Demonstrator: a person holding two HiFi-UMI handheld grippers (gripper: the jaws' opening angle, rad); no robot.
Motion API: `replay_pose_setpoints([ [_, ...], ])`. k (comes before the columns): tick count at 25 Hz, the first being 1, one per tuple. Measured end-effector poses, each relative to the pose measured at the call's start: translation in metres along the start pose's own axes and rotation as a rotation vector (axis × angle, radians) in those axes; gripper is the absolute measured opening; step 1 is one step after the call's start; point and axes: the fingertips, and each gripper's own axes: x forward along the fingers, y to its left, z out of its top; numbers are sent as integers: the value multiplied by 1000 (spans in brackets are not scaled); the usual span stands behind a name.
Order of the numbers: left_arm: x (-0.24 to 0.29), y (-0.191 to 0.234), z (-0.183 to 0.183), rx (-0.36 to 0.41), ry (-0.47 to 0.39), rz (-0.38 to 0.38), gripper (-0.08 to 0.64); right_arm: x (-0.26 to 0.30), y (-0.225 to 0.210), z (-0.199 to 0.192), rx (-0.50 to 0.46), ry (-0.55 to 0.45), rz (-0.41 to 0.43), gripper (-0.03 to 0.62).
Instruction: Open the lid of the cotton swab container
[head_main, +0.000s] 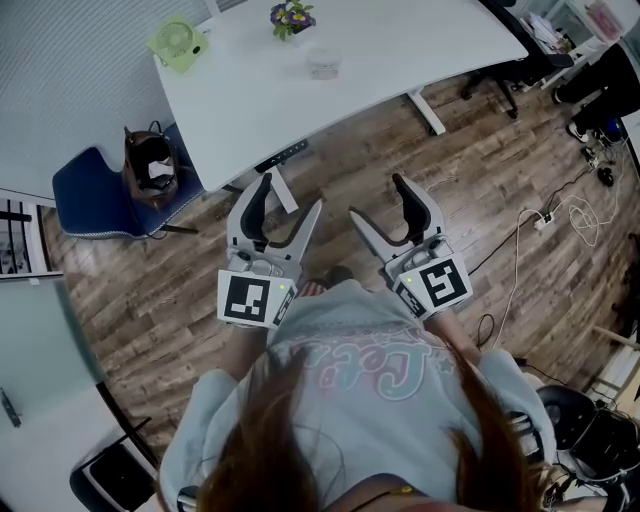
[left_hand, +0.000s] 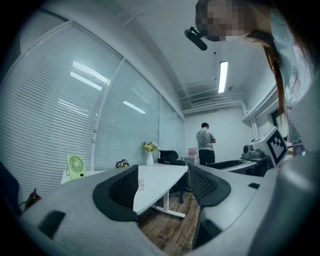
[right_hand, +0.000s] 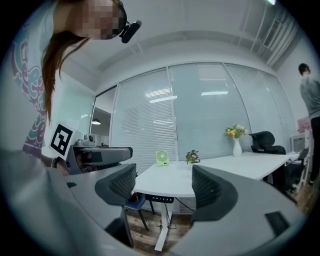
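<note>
A small clear cotton swab container (head_main: 324, 62) stands on the white table (head_main: 400, 50) at the top of the head view, lid on. In the left gripper view it is a tiny shape (left_hand: 141, 184) on the table, just beside the left jaw. My left gripper (head_main: 290, 196) and right gripper (head_main: 377, 198) hang side by side over the wooden floor, short of the table's near edge. Both are open with nothing between the jaws. The left gripper (left_hand: 162, 184) and the right gripper (right_hand: 162, 189) point toward the table. I cannot make out the container in the right gripper view.
A green fan (head_main: 178, 42) and a small flower pot (head_main: 291, 15) also stand on the table. At the left, a blue chair (head_main: 85, 195) holds a brown bag (head_main: 150, 165). Cables (head_main: 550, 215) lie on the floor at right. A person (left_hand: 205, 142) stands far off.
</note>
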Motion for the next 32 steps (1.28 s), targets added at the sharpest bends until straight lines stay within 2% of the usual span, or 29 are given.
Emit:
replay_pose_setpoints([
  [18,4,1,1,8,6,3,284,2,-8,0,19,-7,-1,337],
  [24,21,7,1,0,-4,-13,283,8,-23,-2,18,0,-31,337],
  [32,59,33,-3,-6,-3,-31,284,42,-51,2,14,-4,-49,337],
])
